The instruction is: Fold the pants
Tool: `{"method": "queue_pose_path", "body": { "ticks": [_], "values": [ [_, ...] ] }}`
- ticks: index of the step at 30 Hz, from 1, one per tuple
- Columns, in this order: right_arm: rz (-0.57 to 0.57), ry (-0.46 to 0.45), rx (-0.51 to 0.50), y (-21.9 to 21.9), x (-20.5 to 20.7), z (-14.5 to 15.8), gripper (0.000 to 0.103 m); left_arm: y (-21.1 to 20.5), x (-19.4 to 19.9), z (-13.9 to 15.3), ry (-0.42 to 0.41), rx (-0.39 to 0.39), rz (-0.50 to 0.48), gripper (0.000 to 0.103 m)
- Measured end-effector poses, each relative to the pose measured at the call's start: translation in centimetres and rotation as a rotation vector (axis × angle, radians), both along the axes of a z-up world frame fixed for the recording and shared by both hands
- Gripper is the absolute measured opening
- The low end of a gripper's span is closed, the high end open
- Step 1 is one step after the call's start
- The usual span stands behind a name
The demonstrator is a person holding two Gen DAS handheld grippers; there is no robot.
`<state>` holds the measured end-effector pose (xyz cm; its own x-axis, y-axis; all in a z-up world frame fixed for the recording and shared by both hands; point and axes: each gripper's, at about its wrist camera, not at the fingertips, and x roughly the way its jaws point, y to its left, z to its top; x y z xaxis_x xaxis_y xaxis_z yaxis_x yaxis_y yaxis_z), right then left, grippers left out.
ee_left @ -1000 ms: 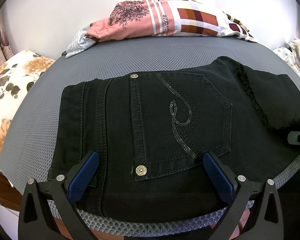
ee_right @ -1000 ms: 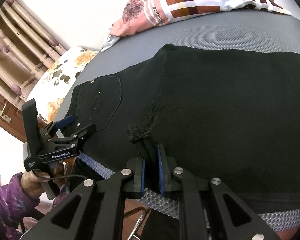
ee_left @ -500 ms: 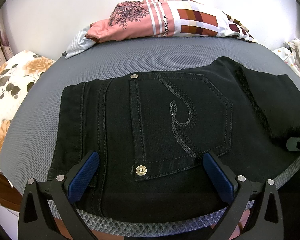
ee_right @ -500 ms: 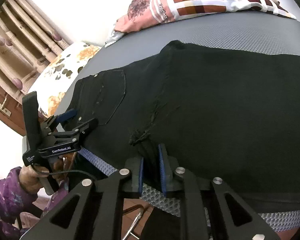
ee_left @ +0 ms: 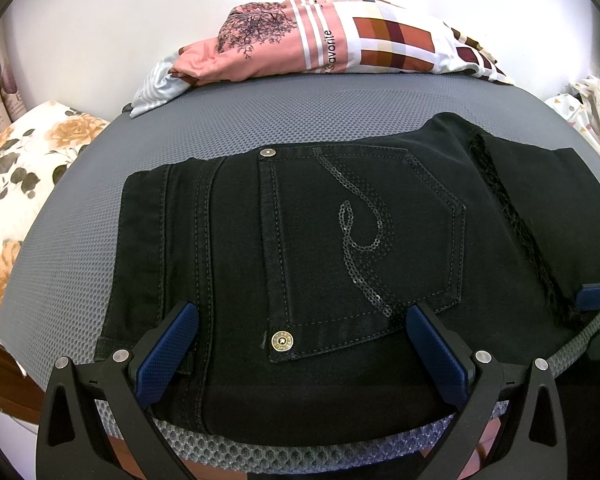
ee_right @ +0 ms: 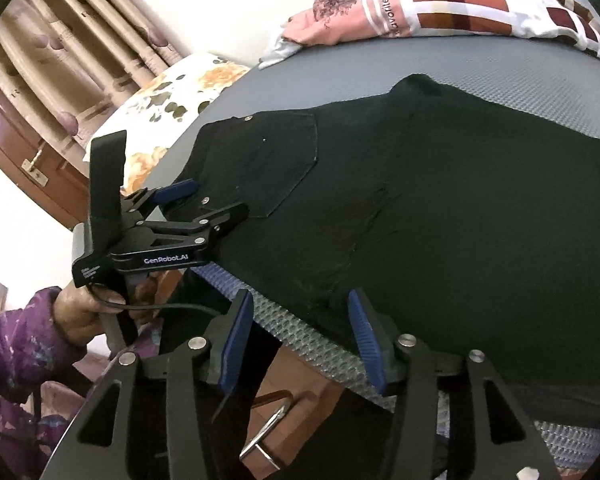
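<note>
Lying folded on the mesh pad [ee_left: 340, 120], black pants [ee_left: 340, 240], both tools spread.

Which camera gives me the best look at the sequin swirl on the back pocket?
The left wrist view: the sequin swirl sits centred and sharp on the back pocket of the pants. The right wrist view shows that pocket small, oblique and dark, with the swirl indiscernible.

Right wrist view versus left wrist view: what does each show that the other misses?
Only the right wrist view shows the person's hand holding the left gripper, the curtains and a metal buckle below the edge. Only the left wrist view shows the pocket's sequin swirl and brass rivet. Both show the black pants on the grey mesh surface, the patterned pillow and open fingers.
</note>
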<state>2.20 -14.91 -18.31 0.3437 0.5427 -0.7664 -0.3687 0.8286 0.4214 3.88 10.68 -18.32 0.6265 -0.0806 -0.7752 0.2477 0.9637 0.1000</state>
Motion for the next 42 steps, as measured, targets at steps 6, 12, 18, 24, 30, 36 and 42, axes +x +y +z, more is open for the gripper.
{"method": "queue_pose_path", "body": {
  "ticks": [6,12,18,24,30,36,42],
  "values": [
    [-0.01,-0.004,0.058,-0.7,-0.1,-0.2,0.05,-0.1,0.0,0.1,0.006,0.001,-0.004,0.103],
    [-0.206,-0.056,0.268,-5.6,-0.3,1.0,0.05,0.5,-0.1,3.8,0.002,-0.107,-0.012,0.103],
    [-0.443,0.009,0.407,-11.1,-0.1,-1.2,0.035,5.9,0.6,8.2,0.032,-0.345,0.114,0.103],
    [-0.395,-0.016,0.28,-8.8,0.0,-0.8,0.033,12.4,1.4,7.1,0.163,-0.511,0.23,0.087],
    [-0.375,-0.011,0.229,-8.1,0.3,-1.0,0.038,19.4,1.5,4.2,0.282,-0.728,0.388,0.087],
    [-0.363,-0.01,0.201,-7.7,0.3,-1.0,0.044,20.4,1.8,1.3,0.386,-0.861,0.381,0.087],
    [-0.356,-0.013,0.188,-7.4,0.2,-1.0,0.047,18.2,1.7,0.0,0.487,-0.851,0.322,0.087]
  ]
}}
